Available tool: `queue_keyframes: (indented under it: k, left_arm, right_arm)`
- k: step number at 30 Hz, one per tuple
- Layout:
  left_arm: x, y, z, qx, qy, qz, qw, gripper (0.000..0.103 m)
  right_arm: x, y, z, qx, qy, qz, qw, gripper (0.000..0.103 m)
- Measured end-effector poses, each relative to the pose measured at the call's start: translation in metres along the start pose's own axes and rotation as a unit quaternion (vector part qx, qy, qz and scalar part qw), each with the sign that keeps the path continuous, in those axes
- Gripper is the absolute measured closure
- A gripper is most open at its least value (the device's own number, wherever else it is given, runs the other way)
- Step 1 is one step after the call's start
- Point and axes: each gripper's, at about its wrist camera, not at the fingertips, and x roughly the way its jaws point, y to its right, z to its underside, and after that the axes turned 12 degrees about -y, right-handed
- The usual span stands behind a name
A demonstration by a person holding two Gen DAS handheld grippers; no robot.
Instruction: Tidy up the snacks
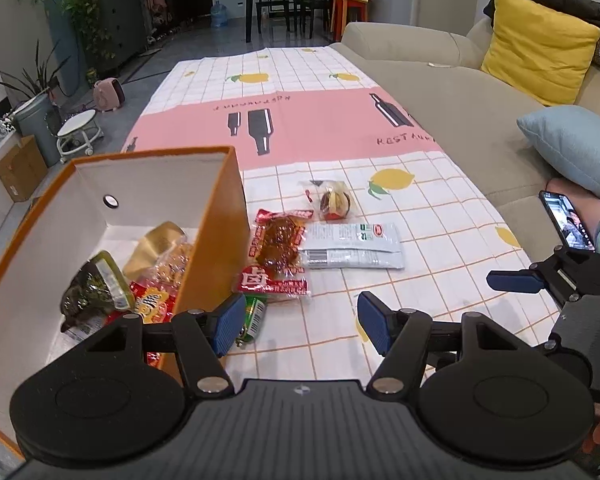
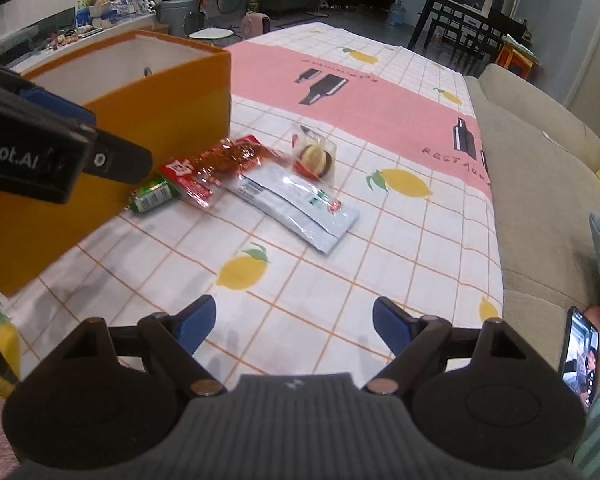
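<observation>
An orange box [image 1: 216, 240] with a white inside stands at the left and holds several snack packets [image 1: 100, 292]. On the lemon-print tablecloth [image 1: 440, 240] beside it lie a red spicy-snack packet [image 1: 278, 248], a small green packet [image 1: 254, 316], a white-grey packet [image 1: 352, 246] and a clear packet with a round snack [image 1: 332, 200]. My left gripper [image 1: 302, 326] hovers open beside the box, close to the green packet. My right gripper [image 2: 296, 320] hangs open over bare cloth, short of the white-grey packet [image 2: 296, 204]. Neither holds anything.
A beige sofa [image 1: 440, 92] with yellow and pale blue cushions runs along the table's right side. A hand holds a phone [image 2: 580, 360] at the right edge. The pink band of the cloth [image 2: 380, 92] lies beyond the snacks. In the right wrist view the box wall [image 2: 160, 92] stands left.
</observation>
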Motion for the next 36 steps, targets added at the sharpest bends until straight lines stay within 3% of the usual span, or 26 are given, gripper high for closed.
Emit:
queue_keyframes:
  k: [5,10,14,18,24,30,36]
  left_arm:
    - [0.013,0.002,0.002,0.003,-0.007,-0.004,1.0,0.028]
    - [0.026,0.009,-0.004,0.025,-0.005,-0.031,0.9992,0.028]
    - [0.04,0.017,-0.011,0.054,-0.007,-0.055,0.997,0.028]
    - [0.052,0.017,-0.02,0.054,-0.005,-0.061,0.9967,0.028]
    - [0.068,0.027,-0.026,0.094,0.01,-0.092,0.9912,0.028]
    - [0.086,0.036,-0.032,0.111,-0.013,-0.115,0.987,0.028]
    - [0.095,0.04,-0.038,0.107,-0.038,-0.127,0.9854,0.032]
  right_arm:
    - [0.009,0.006,0.0,0.011,-0.007,-0.013,1.0,0.02]
    - [0.016,0.006,-0.009,0.008,0.008,-0.018,1.0,0.02]
    - [0.02,0.0,-0.018,-0.032,0.032,-0.011,0.999,0.02]
    - [0.031,-0.001,-0.023,-0.077,0.041,0.004,0.996,0.023]
    - [0.052,0.005,-0.037,-0.086,0.04,0.014,0.995,0.032]
    - [0.07,0.01,-0.046,-0.089,0.04,0.008,0.995,0.046]
    - [0.079,0.014,-0.047,-0.086,0.043,-0.003,0.995,0.07]
